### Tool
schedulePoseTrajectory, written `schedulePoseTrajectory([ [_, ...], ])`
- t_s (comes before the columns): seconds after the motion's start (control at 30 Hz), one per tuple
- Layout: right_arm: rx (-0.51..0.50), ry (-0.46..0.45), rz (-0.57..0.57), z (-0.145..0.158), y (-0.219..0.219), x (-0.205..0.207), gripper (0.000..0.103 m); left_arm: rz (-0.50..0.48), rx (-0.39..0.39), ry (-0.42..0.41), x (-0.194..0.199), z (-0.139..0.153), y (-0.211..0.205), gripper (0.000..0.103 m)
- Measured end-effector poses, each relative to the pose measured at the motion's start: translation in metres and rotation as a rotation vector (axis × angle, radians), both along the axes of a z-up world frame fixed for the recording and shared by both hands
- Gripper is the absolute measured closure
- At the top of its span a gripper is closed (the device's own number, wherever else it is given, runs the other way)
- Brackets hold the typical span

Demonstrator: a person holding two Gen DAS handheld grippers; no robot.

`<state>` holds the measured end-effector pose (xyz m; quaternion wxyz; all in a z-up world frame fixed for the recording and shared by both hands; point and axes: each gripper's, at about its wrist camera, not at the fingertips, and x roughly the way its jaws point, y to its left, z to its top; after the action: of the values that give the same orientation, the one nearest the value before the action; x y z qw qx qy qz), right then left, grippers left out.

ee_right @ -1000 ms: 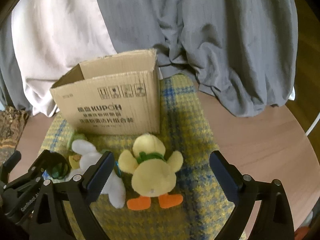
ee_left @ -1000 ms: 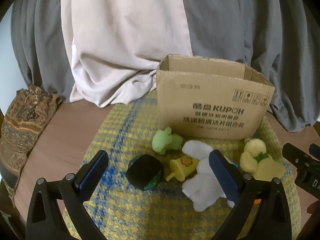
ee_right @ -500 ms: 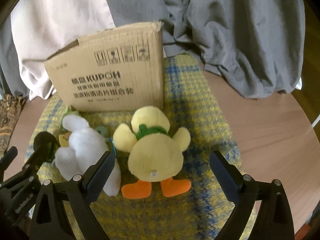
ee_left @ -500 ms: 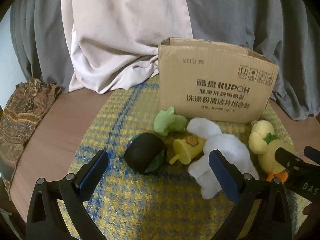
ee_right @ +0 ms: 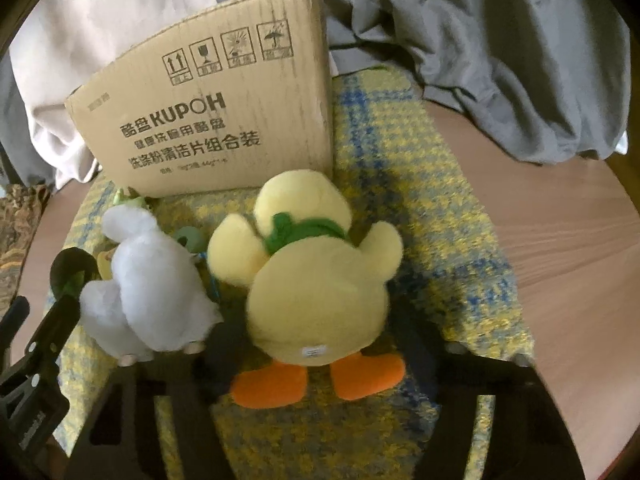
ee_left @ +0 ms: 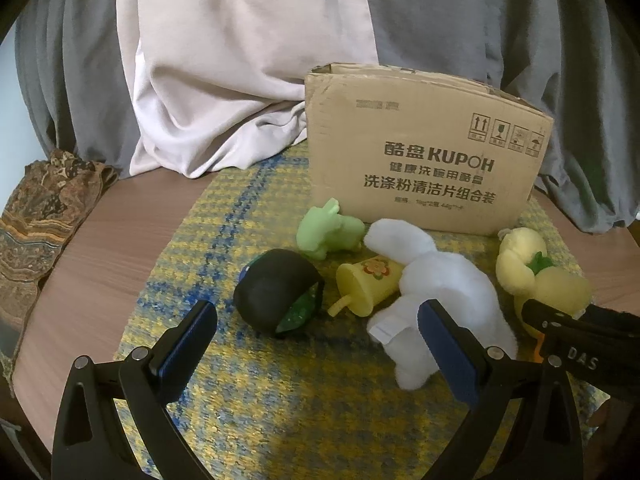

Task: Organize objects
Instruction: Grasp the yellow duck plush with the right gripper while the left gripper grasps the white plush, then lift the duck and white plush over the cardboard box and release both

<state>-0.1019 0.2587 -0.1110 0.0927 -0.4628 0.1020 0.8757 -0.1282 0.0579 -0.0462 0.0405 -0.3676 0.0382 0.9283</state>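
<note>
Tongs, left (ee_left: 316, 332): spread wide, holding nothing, hovering over the near part of the yellow-and-blue woven mat (ee_left: 248, 216).
Tongs, right (ee_right: 320, 332): fingers largely hidden behind the yellow duck plush (ee_right: 316, 292), set on either side of its body; whether they pinch it cannot be told.
Duck plush: face down on the mat, orange feet nearest, head toward the cardboard box (ee_left: 424, 160).
Cardboard box: upright at the far side of the mat, printed KUPOH.
White plush (ee_left: 444, 292): just left of the duck.
Yellow toy cup (ee_left: 368, 286): on its side, touching the white plush.
Green toy (ee_left: 328, 230): beside the box.
Black round item (ee_left: 276, 292): left of the cup.
Surface (ee_left: 104, 232): wooden, under the mat.
</note>
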Motion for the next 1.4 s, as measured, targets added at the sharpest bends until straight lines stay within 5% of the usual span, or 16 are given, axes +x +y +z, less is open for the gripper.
schedulePoseTrajectory([
  [0.63,0.062,0.087,-0.119,0.03,0.045,0.037,0.048,-0.086,0.042,-0.056,-0.006,-0.011,0.052,0.0],
  [1.1,0.029,0.071,-0.139,0.022,0.069,0.038,0.048,-0.07,0.037,-0.141,-0.027,-0.046,0.074,0.0],
  [1.4,0.028,0.073,-0.134,0.022,0.069,0.037,0.048,-0.082,0.036,-0.125,-0.024,-0.043,0.076,0.013],
])
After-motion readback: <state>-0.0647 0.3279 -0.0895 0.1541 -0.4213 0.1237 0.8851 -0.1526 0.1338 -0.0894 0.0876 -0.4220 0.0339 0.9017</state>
